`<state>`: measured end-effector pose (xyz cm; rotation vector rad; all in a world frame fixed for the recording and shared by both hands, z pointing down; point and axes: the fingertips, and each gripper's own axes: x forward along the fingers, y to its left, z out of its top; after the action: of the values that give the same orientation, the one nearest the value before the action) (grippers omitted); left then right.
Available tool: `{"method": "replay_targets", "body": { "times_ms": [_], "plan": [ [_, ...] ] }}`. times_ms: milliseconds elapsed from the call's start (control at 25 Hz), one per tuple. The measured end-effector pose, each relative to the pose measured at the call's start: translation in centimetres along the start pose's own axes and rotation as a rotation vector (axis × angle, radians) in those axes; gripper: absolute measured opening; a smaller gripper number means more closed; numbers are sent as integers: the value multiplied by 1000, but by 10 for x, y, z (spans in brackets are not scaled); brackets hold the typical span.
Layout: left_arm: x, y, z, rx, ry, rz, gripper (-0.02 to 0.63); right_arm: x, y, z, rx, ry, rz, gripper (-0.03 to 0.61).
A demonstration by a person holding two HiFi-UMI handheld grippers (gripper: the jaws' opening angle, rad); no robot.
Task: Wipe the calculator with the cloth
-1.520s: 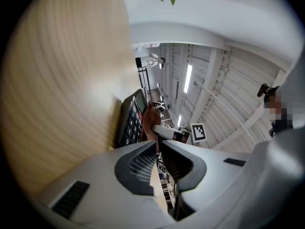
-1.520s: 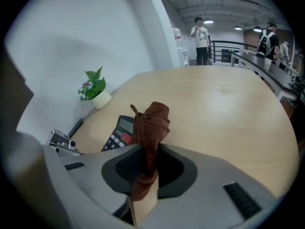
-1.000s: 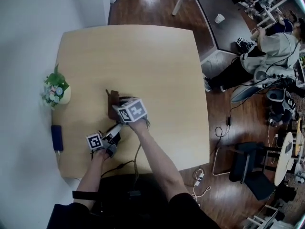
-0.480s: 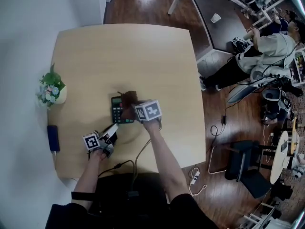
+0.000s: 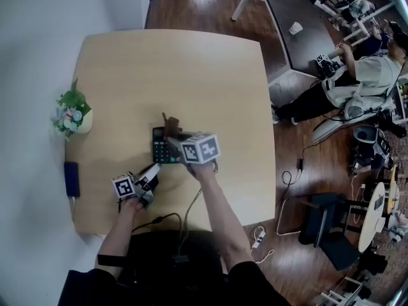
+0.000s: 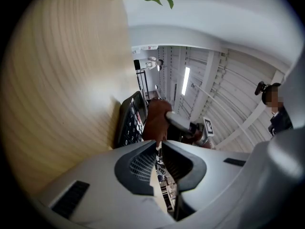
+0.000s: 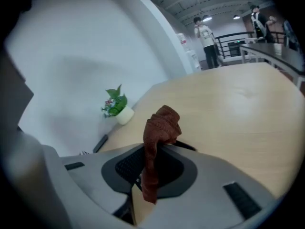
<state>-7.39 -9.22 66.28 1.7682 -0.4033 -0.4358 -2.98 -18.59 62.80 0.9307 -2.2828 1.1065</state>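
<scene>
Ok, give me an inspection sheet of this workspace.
Surface: light wooden table, far half bare.
Job's things: calculator face up near the front; cloth, brown, at its right side.
Clutter: potted plant and dark flat device at the left edge.
Grippers: right tongs shut on cloth; left tongs shut, empty, short of the calculator.
Cables: black cable over the near edge; white cable on the floor.
Surroundings: wood floor, dark table with cup, seated person, chair.
</scene>
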Motion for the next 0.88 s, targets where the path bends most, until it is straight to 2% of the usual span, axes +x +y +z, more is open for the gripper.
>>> {"method": "replay_targets", "body": {
  "times_ms": [80,120,200,320,640,760,880],
  "plan": [
    [0,0,0,-2,-5,3,37,32,38,8,-24,15,98,64],
    [0,0,-1,-4,-10,4,37,46,47,7,-43,39,109,64],
    [1,-1,-2,-5,-20,1,37,67,42,-4,-94,110,58,64],
    [3,-3,-4,7,-17,3,37,64,7,-21,-126,176,-65,64],
    [-2,1,1,-1,-21,4,37,-5,-73,-40,14,114,-194,67],
    [1,-2,-1,0,-21,2,37,-34,-107,-53,42,125,-276,64],
    [0,-2,-1,-3,-24,4,37,-53,-113,-53,85,87,-296,64]
  ]
}}
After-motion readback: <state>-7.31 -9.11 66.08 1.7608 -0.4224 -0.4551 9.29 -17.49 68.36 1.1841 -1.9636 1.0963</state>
